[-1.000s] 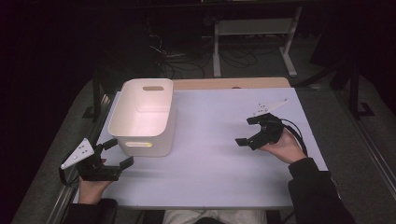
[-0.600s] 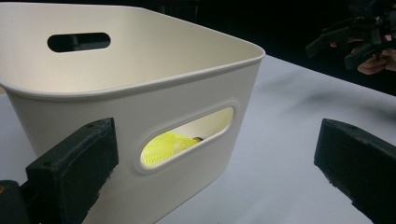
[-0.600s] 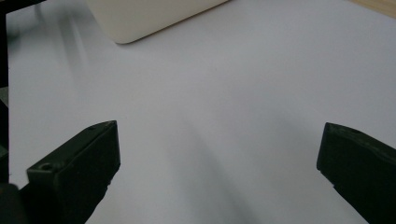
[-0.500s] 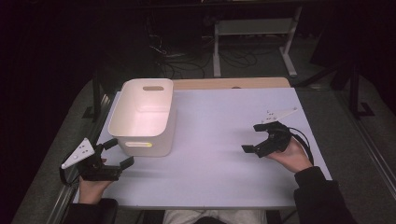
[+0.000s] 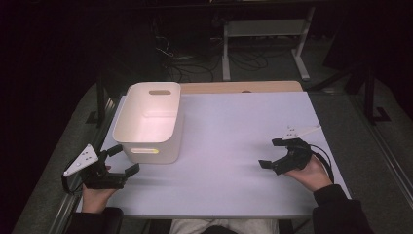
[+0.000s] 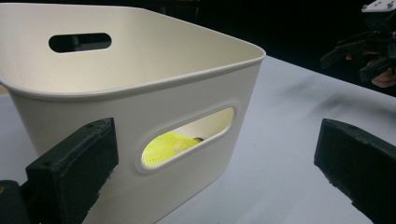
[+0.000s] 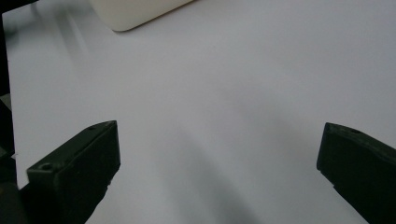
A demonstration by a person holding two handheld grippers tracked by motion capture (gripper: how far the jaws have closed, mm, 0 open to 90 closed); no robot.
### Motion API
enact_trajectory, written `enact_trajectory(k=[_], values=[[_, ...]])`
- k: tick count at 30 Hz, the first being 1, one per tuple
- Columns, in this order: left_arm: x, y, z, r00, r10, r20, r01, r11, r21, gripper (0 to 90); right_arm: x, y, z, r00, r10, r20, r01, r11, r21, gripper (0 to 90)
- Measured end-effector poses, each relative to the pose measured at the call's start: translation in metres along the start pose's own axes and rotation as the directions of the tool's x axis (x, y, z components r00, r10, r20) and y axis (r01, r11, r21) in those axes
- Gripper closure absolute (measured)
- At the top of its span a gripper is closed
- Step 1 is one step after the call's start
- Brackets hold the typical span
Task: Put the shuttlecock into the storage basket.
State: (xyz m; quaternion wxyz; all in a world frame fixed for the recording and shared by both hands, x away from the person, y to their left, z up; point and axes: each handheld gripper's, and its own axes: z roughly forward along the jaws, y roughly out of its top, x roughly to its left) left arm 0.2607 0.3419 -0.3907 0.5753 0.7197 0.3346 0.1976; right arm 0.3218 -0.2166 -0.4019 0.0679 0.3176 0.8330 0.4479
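Reaching for the white bin (image 5: 148, 124), the left gripper (image 5: 117, 163) sits just off its near end, jaws spread wide and empty, so it should advance squarely toward the handle slot (image 6: 187, 135), where a yellow mesh thing (image 6: 170, 145) shows inside. Well to the bin's right, the right gripper (image 5: 273, 155) rests low over the table (image 5: 229, 122), equally wide and empty.

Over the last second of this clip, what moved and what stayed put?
The right gripper drew back toward the person's edge of the table, jaws open and empty throughout. The left gripper stayed beside the near end of the white bin, open, not holding it. The bin did not shift; something yellow shows through its handle slot.
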Motion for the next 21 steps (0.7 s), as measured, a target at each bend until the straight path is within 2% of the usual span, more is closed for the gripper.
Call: enact_trajectory(k=[10,21], values=[[0.001,0.001,0.003,1.0000,-0.005,0.005,0.005,1.0000,0.001,0.0,0.002,-0.023,-0.007,0.9991,0.035,0.026,-0.034,0.999,-0.031,0.0],[0.001,0.001,0.004,0.9999,-0.004,0.010,0.004,0.9999,0.009,0.0,0.001,-0.037,-0.015,0.9970,0.065,0.042,-0.062,0.996,-0.072,0.0]])
